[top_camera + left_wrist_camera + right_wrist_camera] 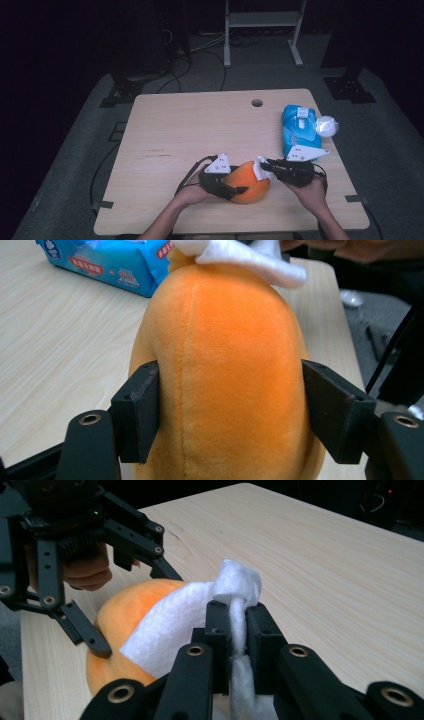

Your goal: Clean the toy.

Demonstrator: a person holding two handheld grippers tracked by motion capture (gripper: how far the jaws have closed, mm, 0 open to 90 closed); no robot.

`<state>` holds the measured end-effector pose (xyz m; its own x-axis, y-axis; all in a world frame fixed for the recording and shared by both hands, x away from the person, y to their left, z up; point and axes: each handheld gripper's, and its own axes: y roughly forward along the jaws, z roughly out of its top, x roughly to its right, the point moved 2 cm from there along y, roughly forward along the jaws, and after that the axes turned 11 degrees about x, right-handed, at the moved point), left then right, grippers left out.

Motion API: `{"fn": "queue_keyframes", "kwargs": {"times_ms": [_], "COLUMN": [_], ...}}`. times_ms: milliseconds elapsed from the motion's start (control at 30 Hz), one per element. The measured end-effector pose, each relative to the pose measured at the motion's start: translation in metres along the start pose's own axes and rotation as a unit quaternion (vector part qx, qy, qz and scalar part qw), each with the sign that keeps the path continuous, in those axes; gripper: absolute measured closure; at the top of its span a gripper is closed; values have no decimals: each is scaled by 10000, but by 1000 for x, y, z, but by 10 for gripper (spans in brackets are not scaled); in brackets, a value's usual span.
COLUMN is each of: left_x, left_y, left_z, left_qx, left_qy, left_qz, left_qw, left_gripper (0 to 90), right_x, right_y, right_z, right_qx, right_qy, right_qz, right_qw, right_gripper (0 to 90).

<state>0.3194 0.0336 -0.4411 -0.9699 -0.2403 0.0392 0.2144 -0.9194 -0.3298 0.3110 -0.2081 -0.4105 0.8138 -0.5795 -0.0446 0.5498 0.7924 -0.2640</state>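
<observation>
The left gripper [235,190] squeezes a soft orange plush toy [248,182] between its two black jaws, near the front edge of the wooden table [190,125]. The right gripper [265,166] pinches a white wipe [200,615] tight and lays it on the toy. A blue wipes pack [299,129] lies nearby.

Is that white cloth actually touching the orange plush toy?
Touching. The right gripper view shows the white cloth draped flat against the orange plush toy, with no gap.
</observation>
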Motion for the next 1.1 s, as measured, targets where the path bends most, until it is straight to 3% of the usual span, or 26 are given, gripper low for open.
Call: {"fn": "queue_keyframes", "kwargs": {"times_ms": [133, 267, 300, 467, 600, 700, 800, 900, 933, 967, 1000, 1033, 1067, 1100], "left_x": [6, 12, 13, 9, 12, 18, 20, 13, 13, 3, 0, 0, -3, -2], "left_y": [4, 7, 8, 6, 8, 12, 12, 7, 7, 4, 4, 4, 7, 7], "left_z": [3, 5, 5, 3, 5, 6, 8, 9, 9, 8, 6, 6, 0, -1], "left_qx": [-48, -46, -68, 28, 6, -22, -86, 70, 70, 148, 132, 132, 80, 83], "left_qy": [120, 276, 304, 172, 238, 303, 343, 72, 72, -281, -442, -442, -606, -525], "left_qz": [94, 86, 114, 73, 62, 49, 59, -49, -49, 23, 4, 4, -120, -139], "left_qw": [9999, 9996, 9994, 9998, 9997, 9995, 9994, 9999, 9999, 9995, 9989, 9989, 9981, 9985], "left_gripper": [286, 280, 283, 290, 285, 275, 240, 186, 163, 119, 93, 88, 93, 123], "right_x": [-3, -10, -12, 1, 3, -4, -14, -12, -11, -9, -9, -8, -9, -9], "right_y": [0, 2, 4, -1, -5, -2, 4, 4, 3, 2, 1, 0, 1, 1], "right_z": [2, 5, 6, 1, 0, 2, 6, 5, 3, 2, 1, 1, 1, 1], "right_qx": [-1, 69, -11, -75, -88, -65, -102, -129, -133, -115, -111, -95, -87, -104], "right_qy": [-48, -64, -198, -53, -30, -9, -205, -207, -183, -160, -102, -80, -94, -130], "right_qz": [-58, 78, 43, -90, -157, -92, 29, 83, 116, 135, 144, 168, 197, 199], "right_qw": [10000, 9999, 9998, 9999, 9998, 9999, 9997, 9997, 9997, 9997, 9998, 9998, 9997, 9997], "right_gripper": [810, 810, 810, 811, 810, 810, 810, 810, 810, 810, 810, 810, 809, 809]}}
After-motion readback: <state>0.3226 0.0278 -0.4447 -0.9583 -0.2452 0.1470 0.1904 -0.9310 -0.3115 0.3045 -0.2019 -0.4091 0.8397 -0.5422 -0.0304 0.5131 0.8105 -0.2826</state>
